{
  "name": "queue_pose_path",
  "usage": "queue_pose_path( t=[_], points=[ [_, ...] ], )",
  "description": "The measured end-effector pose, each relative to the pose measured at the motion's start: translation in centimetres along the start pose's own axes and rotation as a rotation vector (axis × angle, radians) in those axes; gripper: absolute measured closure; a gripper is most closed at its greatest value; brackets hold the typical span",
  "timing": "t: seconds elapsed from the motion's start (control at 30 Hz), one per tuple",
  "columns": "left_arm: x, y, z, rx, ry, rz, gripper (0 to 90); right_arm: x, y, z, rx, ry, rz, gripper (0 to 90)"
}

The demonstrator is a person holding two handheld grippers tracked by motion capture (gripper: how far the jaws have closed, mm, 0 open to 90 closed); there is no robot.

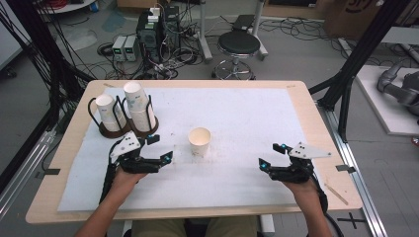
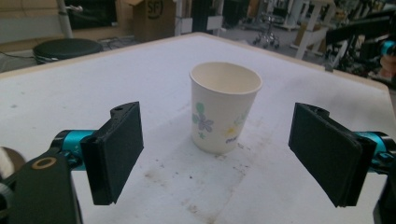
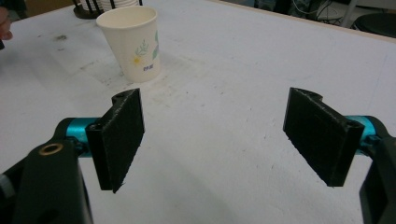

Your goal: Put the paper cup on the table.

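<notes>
- one cup (image 1: 199, 141) stands upright mid-table, right of the cup racks (image 1: 123, 129).
- left gripper (image 1: 160, 148), jaws wide and empty, sits near the cup's left.
- right gripper (image 1: 271, 156), jaws wide and empty, lies well apart on the cup's right.

Grey concrete floor (image 1: 306, 54) beyond table. Black round stool (image 1: 238, 45) on chrome base at 12 o'clock. Computer tower (image 1: 150, 29) amid tangled cables at 11 o'clock. Black frame struts (image 1: 360, 54) at 2 o'clock. Cardboard box (image 1: 353, 15) at 1 o'clock. Wood-edged table (image 1: 316, 123), white cover.
</notes>
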State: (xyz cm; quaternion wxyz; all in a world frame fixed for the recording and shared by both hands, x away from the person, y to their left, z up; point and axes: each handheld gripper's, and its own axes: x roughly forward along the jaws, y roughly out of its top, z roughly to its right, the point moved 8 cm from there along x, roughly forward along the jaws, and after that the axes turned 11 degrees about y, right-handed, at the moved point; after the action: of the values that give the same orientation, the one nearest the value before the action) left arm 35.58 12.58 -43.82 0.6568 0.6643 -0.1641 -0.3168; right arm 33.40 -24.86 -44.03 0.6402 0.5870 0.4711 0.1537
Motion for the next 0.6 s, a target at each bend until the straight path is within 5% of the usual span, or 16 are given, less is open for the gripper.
queue_pose_path(
  t=[0.6],
  points=[
    [-4.1, 0.3, -1.8, -0.043, 0.061, 0.092, 17.8, -0.1, 0.2, -0.8, -0.023, -0.025, 0.009, 21.2]
  ],
)
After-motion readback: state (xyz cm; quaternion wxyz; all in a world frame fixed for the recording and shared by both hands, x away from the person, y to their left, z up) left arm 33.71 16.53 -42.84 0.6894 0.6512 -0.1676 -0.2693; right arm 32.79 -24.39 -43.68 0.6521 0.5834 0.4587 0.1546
